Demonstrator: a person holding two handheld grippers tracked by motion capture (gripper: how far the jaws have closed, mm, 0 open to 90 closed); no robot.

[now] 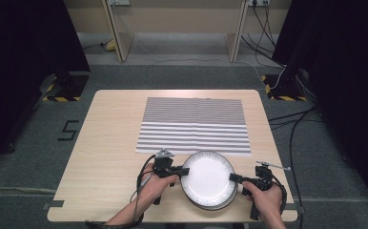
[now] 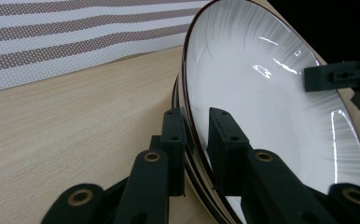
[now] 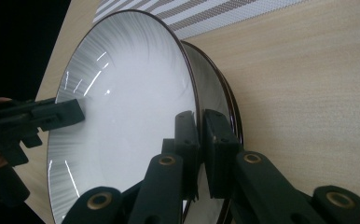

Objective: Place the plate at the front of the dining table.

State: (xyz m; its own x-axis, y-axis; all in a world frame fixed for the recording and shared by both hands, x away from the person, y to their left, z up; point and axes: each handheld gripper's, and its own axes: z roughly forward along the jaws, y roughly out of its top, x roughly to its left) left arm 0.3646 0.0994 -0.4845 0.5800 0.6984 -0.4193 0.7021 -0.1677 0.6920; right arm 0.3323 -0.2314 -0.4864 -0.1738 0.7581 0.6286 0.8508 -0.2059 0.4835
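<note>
Top plate (image 1: 207, 175): white with a dark rim, lifted at a tilt above a second plate (image 1: 220, 204) near the table's (image 1: 106, 143) front edge.
Left gripper (image 1: 186, 171): clenched on the top plate's left rim.
Right gripper (image 1: 233, 178): clenched on its right rim.
Striped mat (image 1: 194, 125): flat, just behind the plates.

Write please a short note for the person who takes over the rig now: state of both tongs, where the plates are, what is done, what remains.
Left tongs: shut on the left rim of the top plate.
Right tongs: shut on its right rim.
Plates: a stack at the table's near edge; the lower plates show under the top one. The striped mat lies behind, with nothing on it.
Done: both rims gripped.
Left: probably lift the top plate and set it on the mat; keep it level.
</note>
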